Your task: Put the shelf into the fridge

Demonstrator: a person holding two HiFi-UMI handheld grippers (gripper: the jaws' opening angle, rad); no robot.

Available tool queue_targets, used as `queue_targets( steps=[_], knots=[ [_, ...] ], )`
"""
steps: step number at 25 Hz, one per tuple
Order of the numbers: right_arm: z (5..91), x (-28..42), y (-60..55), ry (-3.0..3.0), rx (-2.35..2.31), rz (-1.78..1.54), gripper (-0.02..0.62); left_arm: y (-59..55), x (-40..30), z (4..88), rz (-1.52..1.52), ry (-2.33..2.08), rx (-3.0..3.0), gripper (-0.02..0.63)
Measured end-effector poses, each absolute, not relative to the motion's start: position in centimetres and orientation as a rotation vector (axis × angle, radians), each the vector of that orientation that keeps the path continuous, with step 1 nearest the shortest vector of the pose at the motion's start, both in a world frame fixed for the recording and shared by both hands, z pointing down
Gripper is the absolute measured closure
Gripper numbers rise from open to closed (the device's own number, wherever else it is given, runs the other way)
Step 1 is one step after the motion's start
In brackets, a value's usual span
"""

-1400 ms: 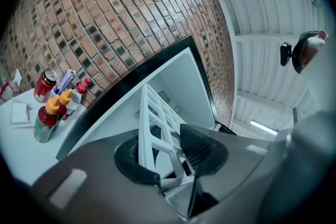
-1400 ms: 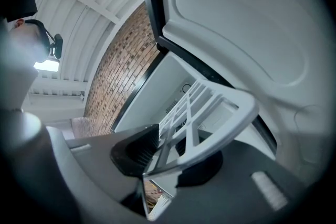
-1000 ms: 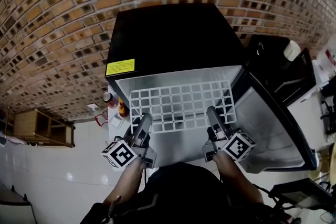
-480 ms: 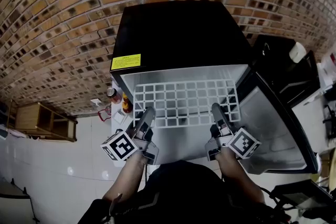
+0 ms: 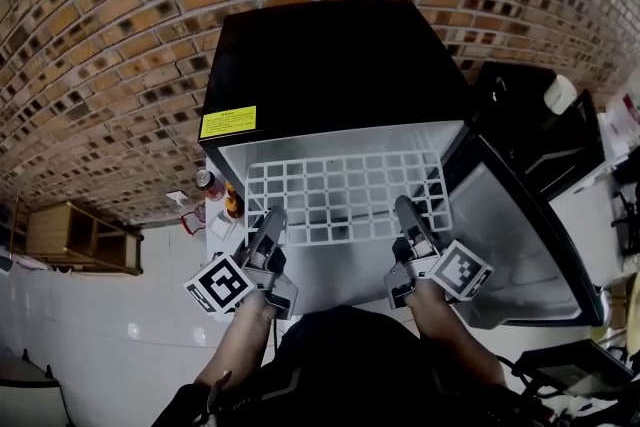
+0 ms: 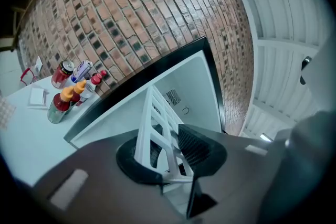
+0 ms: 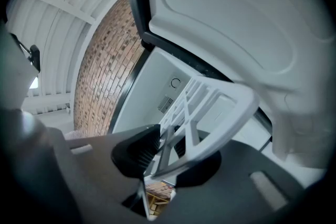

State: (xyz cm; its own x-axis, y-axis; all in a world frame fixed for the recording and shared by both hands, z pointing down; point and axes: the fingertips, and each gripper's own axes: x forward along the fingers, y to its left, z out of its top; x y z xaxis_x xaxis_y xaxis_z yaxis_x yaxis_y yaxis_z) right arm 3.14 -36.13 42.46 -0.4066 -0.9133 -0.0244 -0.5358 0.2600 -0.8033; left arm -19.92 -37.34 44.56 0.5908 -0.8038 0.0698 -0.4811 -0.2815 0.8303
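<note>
A white grid shelf [image 5: 345, 200] lies flat in the mouth of the black fridge [image 5: 330, 65], with its near edge sticking out toward me. My left gripper [image 5: 268, 223] holds the shelf's near left corner. My right gripper [image 5: 406, 213] holds the near right corner. In the left gripper view the shelf's bars [image 6: 155, 118] stand between the jaws of the left gripper [image 6: 168, 152], which are closing onto them. The right gripper view shows the rounded shelf corner [image 7: 220, 107] between the closing jaws of the right gripper [image 7: 168, 149]. Both pairs of pads touch the shelf.
The fridge door [image 5: 510, 245] hangs open to the right. Bottles and a can [image 6: 63, 99] stand on a white surface left of the fridge, against the brick wall. A black appliance [image 5: 530, 125] sits at the right, a wooden rack [image 5: 75, 240] at the far left.
The shelf and both grippers stay at the fridge opening; the head view has swayed slightly. Neither grip point on the shelf's near edge has shifted visibly.
</note>
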Motion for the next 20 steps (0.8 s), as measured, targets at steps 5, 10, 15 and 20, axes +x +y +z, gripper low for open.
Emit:
queue_targets(
  steps=[5,10,15,20],
  knots=[
    [43.4,3.7,-36.3,1.963,-1.336,-1.127,0.503,-37.4,-19.7,44.5,-0.493,-1.033,1.931,0.517],
    [43.5,3.7,-36.4,1.949,-1.347,-1.139,0.502,-37.5,-19.8,44.5,-0.49,-1.043,1.928,0.518],
    [44.6,3.4,-35.6,1.902,-1.334,-1.219,0.508,-37.4,-20.1,44.1,-0.511,-1.037,1.928,0.515],
    [44.8,3.5,-35.9,1.909,-1.339,-1.183,0.503,-37.5,-20.2,43.9,-0.487,-1.056,1.959,0.515]
  ],
)
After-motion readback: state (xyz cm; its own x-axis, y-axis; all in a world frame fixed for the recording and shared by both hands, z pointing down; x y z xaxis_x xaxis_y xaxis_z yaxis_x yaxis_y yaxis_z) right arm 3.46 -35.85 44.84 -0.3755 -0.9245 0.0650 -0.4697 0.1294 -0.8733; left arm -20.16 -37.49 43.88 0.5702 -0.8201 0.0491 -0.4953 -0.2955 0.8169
